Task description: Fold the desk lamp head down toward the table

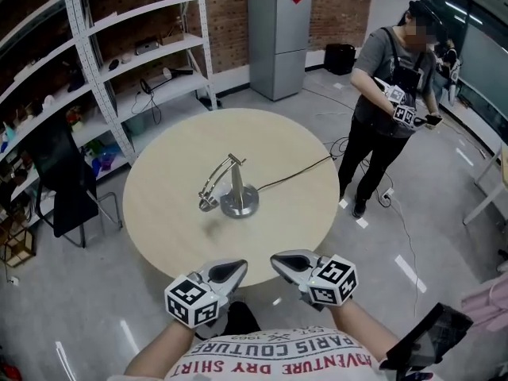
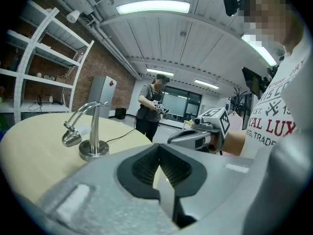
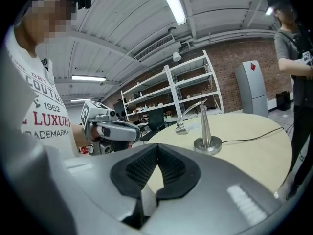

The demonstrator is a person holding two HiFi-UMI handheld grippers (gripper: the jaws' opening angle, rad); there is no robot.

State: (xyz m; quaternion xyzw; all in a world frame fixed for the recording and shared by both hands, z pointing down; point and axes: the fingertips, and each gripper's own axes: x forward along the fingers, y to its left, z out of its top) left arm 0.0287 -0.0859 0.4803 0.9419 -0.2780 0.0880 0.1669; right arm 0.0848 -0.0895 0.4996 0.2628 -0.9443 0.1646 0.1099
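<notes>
The lamp (image 1: 230, 190) stands near the middle of the round surface (image 1: 159, 213), upright on its metal base. Its thin arm arches over from the top of the post, and the head hangs low to the left of the base in the head view, close to the surface; whether it touches you cannot tell. A cable (image 1: 295, 173) runs from the base across the surface and off its far right edge.

Your tongs are both well apart from the lamp, held side by side at the near rim of the surface, close to your chest. The left tongs (image 1: 232, 271) are closed with nothing between them; in the left gripper view the lamp (image 2: 92, 131) sits ahead and to the left of them. The right tongs (image 1: 287, 262) are also closed and empty, and the right gripper view puts the lamp (image 3: 203, 126) ahead and to the right. So the lamp lies between the two lines of aim, out beyond both tips.

A person (image 1: 393, 94) stands beyond the surface at the right. Shelves (image 1: 135, 46) line the left wall, and a fridge (image 1: 278, 38) stands at the back.
</notes>
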